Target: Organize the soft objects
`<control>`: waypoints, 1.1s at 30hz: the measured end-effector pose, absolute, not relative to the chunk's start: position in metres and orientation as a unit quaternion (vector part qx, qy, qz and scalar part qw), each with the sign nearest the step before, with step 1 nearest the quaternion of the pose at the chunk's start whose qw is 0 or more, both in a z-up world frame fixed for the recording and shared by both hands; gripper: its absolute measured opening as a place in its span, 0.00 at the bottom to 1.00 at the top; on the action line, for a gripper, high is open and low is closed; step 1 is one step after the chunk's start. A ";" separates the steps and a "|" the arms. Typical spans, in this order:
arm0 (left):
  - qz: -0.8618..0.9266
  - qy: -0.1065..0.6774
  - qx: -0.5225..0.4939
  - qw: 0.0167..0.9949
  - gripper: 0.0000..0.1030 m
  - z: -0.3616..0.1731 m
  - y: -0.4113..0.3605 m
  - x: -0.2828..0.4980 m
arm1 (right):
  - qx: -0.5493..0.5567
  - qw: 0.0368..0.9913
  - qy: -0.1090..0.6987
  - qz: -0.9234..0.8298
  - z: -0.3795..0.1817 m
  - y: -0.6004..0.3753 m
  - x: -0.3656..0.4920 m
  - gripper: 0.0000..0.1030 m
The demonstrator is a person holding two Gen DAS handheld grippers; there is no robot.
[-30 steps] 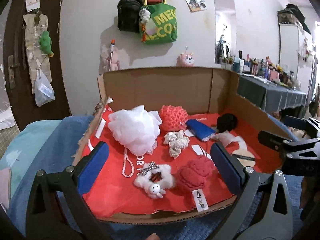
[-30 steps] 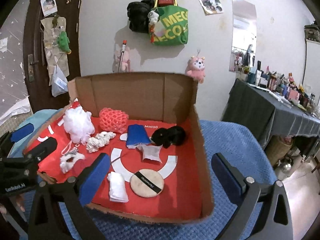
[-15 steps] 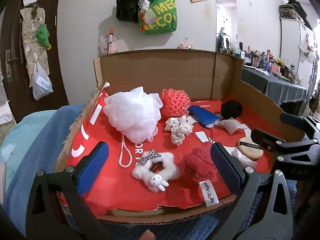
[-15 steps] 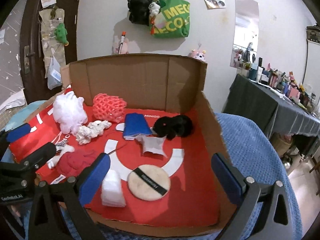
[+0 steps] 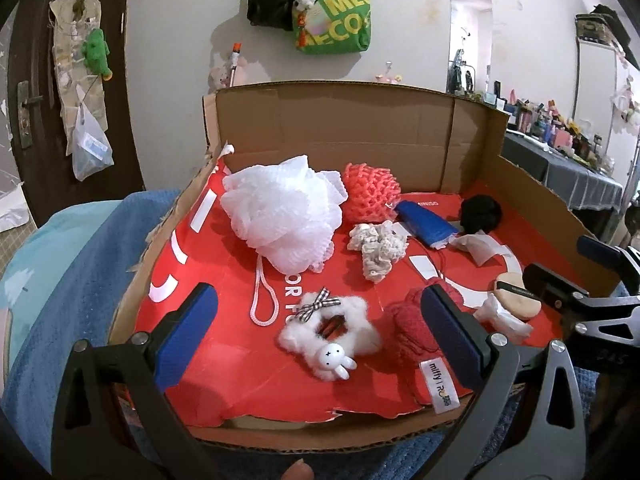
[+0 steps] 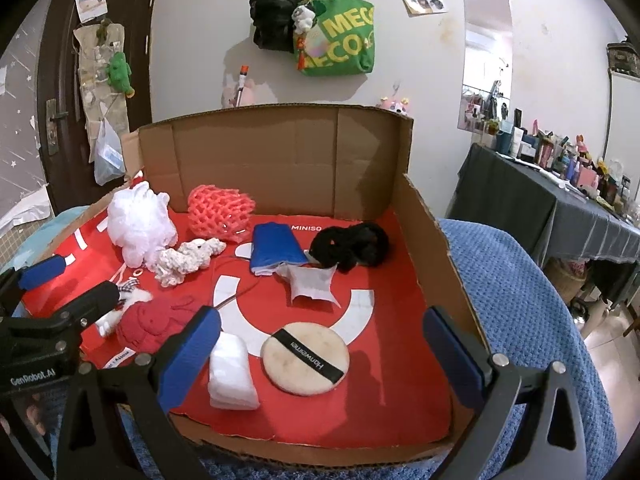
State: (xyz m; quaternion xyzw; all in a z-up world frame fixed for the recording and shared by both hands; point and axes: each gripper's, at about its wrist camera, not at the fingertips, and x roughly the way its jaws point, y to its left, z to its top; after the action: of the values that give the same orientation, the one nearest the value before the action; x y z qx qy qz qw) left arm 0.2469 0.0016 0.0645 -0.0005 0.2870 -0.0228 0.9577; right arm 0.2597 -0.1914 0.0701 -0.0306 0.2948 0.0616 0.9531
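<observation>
A cardboard box (image 5: 360,128) lined in red holds several soft things. In the left wrist view: a white mesh bath puff (image 5: 280,216), a coral net sponge (image 5: 372,196), a cream scrunchie (image 5: 378,248), a white fluffy bunny hair clip (image 5: 328,328), a red knitted piece (image 5: 412,328). In the right wrist view: a blue folded cloth (image 6: 276,248), a black scrunchie (image 6: 352,246), a round beige powder puff (image 6: 306,356), a white sponge block (image 6: 232,372). My left gripper (image 5: 320,344) is open and empty over the bunny clip. My right gripper (image 6: 320,356) is open and empty above the powder puff.
The box sits on a blue knitted cover (image 6: 520,300). Its right wall (image 6: 432,248) and back wall (image 6: 280,160) stand tall; the front edge is low. A dark-covered table with bottles (image 6: 560,184) stands at the right. Bags hang on the wall (image 6: 336,36).
Both grippers have moved forward and down toward the box, so its contents look larger. Both stay open and empty. Nothing in the box has moved.
</observation>
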 end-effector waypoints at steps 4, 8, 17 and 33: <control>-0.025 0.288 0.004 0.957 1.00 0.064 0.000 0.247 | -0.035 0.953 0.295 0.059 0.069 -0.191 0.261 1.00; -0.026 0.289 0.007 0.957 1.00 0.063 -0.001 0.247 | -0.034 0.953 0.295 0.059 0.069 -0.191 0.261 1.00; -0.028 0.289 0.008 0.957 1.00 0.063 -0.002 0.247 | -0.034 0.953 0.295 0.060 0.069 -0.192 0.261 1.00; -0.028 0.289 0.007 0.957 1.00 0.063 -0.001 0.247 | -0.033 0.953 0.295 0.059 0.069 -0.191 0.261 1.00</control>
State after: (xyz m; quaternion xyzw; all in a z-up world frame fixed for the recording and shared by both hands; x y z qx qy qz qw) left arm 0.2473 -0.0012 0.0627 0.0074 0.2890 -0.0279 0.9569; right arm 0.2612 -0.1914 0.0686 -0.0333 0.2947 0.0590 0.9532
